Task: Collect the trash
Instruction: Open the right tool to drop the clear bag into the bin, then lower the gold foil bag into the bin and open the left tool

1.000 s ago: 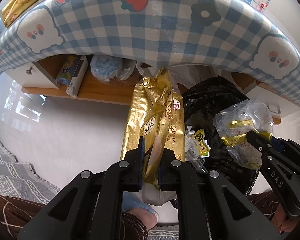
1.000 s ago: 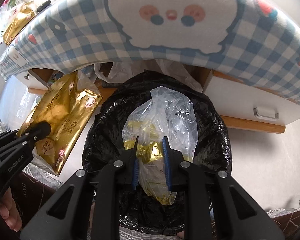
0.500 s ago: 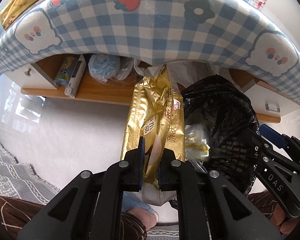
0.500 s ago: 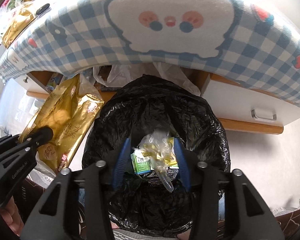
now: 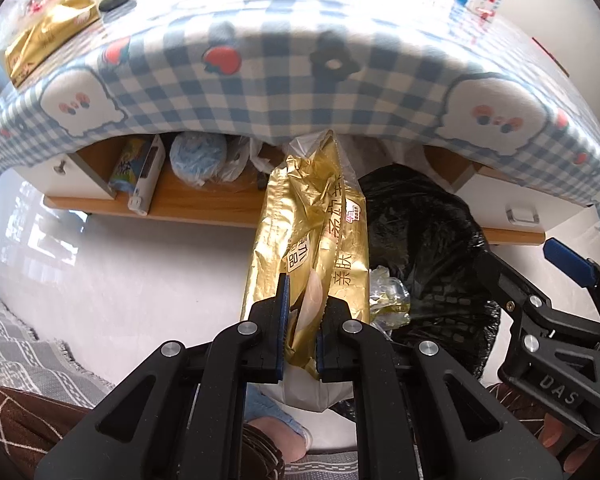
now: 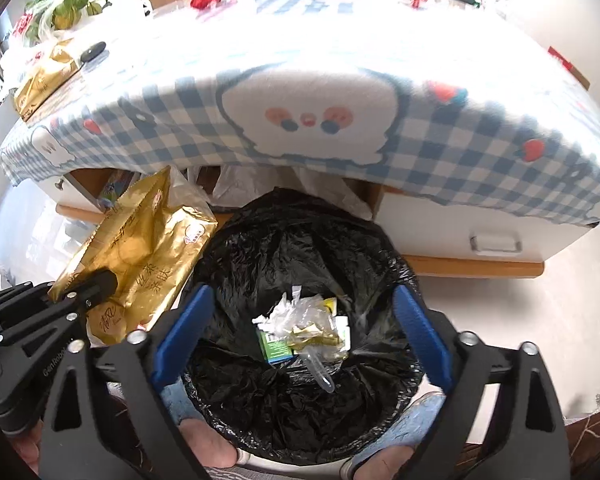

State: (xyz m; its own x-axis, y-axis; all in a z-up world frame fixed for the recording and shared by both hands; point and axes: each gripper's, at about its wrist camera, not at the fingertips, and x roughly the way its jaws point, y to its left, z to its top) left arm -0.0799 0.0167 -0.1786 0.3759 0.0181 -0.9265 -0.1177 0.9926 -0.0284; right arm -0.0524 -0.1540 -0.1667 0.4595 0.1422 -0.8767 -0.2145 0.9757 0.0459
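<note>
Checked tablecloth point(image 6: 440, 152) hangs over the low table beyond both grippers; pale floor below. Black-lined bin point(image 6: 260, 248) directly under right gripper point(image 6: 300, 328). Gold wrapper point(image 5: 312, 240) pinched at its lower end by left gripper point(image 5: 300, 320), long axis pointing away, up toward the table. Right jaws just opened wide, empty; clear bag point(image 6: 304, 320) lies in the bin below.

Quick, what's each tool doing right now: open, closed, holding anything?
Left tool: closed on the gold wrapper.
Right tool: open and empty, jaws just opened; clear bag lies in the black-lined bin.
</note>
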